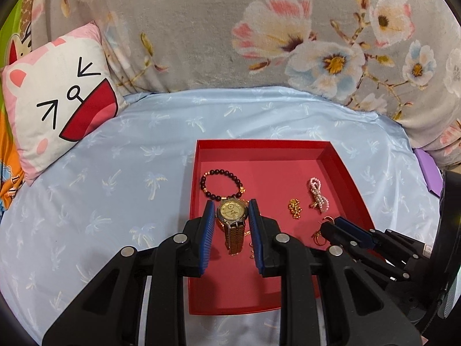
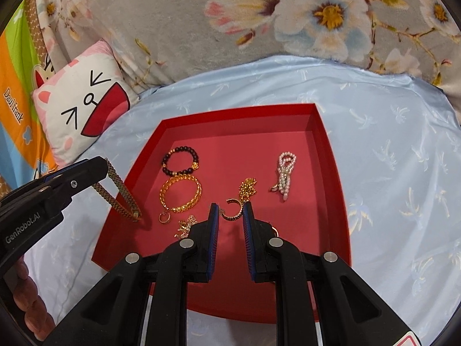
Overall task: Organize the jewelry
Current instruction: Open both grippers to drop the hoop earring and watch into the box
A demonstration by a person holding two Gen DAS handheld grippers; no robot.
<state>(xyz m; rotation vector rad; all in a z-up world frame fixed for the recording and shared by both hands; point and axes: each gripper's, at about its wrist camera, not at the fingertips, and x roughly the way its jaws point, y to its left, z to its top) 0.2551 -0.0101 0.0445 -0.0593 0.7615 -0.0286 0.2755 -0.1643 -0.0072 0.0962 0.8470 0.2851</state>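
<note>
A red tray (image 1: 259, 150) (image 2: 236, 115) lies on the blue sheet and holds jewelry. My left gripper (image 1: 232, 206) is shut on a gold watch (image 1: 232, 212) by its case; the strap hangs down over the tray (image 2: 115, 193). My right gripper (image 2: 230, 209) is low over the tray with its jaws apart, either side of a dark open ring (image 2: 232, 212). In the tray lie a dark bead bracelet (image 2: 180, 163), a gold chain bracelet (image 2: 181, 194), a gold chain (image 2: 247, 189), a pearl strand (image 2: 285, 176), a small gold ring (image 2: 164, 217) and a thin chain (image 2: 185, 226).
A cartoon cat cushion (image 1: 57, 101) lies at the far left. A grey floral blanket (image 1: 259, 28) is bunched along the back. A purple object (image 1: 426, 167) sits at the sheet's right edge.
</note>
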